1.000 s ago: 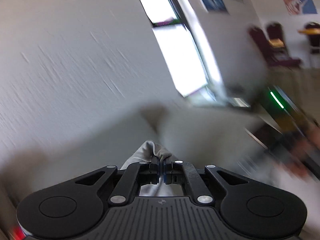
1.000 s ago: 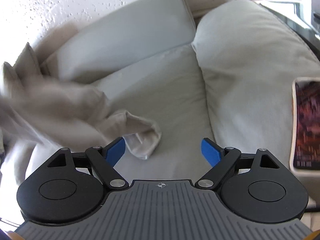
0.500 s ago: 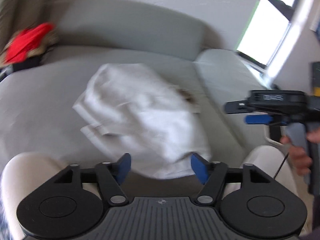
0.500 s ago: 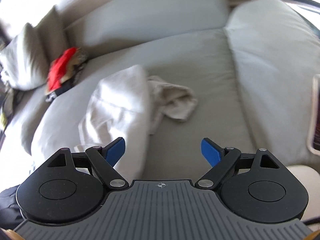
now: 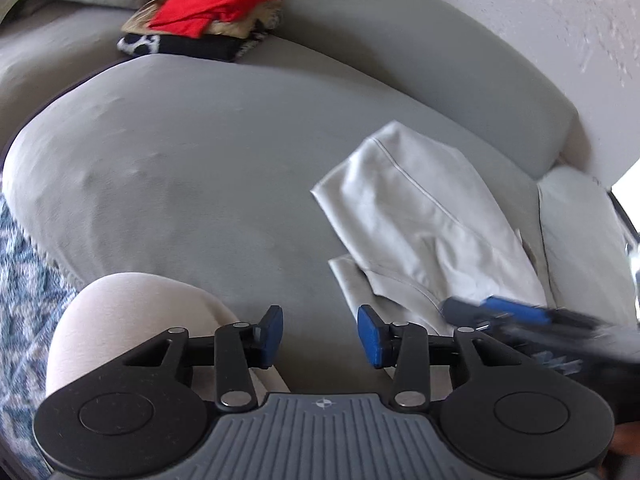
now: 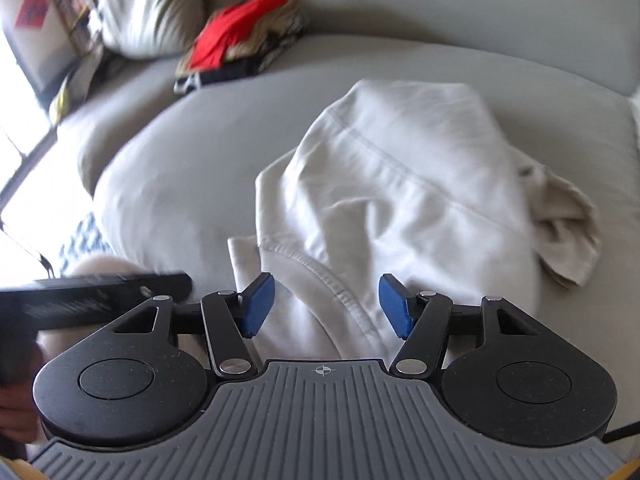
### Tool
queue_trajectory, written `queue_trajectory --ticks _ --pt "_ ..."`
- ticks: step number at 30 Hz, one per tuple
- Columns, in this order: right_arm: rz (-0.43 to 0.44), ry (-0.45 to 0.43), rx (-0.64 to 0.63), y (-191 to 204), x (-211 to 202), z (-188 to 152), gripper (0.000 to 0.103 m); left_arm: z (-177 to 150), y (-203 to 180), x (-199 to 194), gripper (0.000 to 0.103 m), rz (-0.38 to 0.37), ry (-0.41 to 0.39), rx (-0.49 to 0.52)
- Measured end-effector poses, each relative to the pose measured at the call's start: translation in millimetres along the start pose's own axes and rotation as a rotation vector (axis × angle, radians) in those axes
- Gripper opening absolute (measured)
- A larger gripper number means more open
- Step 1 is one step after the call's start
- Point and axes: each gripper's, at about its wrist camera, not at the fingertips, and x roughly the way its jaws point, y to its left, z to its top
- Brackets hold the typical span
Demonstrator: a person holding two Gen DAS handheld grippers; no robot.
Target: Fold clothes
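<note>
A white garment (image 6: 400,184) lies crumpled on the grey sofa seat cushion (image 5: 200,168), with a beige piece (image 6: 568,232) sticking out at its right. My right gripper (image 6: 326,304) hangs low over the garment's near stitched hem. Its jaws are closing with the hem between them, and the pads are not pressing on it. My left gripper (image 5: 320,336) is to the left of the garment (image 5: 420,220), over bare cushion. Its jaws are closing with nothing between them. The right gripper (image 5: 480,312) shows as a blur at the garment's near corner.
A pile of clothes with a red piece on top (image 5: 212,4) sits at the back left of the sofa, next to a pale pillow (image 6: 152,4). The person's knee (image 5: 132,312) is by the left gripper. A patterned blue rug (image 5: 24,280) lies at the left.
The left gripper was shut on the white fabric and held high; it let go and the garment dropped onto the cushion. Both grippers came down to its near edge, and the right jaws narrowed.
</note>
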Motion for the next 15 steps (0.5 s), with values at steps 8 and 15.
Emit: queue_trajectory --ticks 8,15 --pt "-0.043 -0.006 -0.171 28.3 37.6 7.1 0.063 7.2 9.2 -6.9 0.042 -0.010 -0.029 -0.049" --pt "-0.077 -0.141 0.103 -17.7 11.2 32.6 0.001 1.9 -1.8 -10.5 0.042 -0.006 -0.023 -0.015"
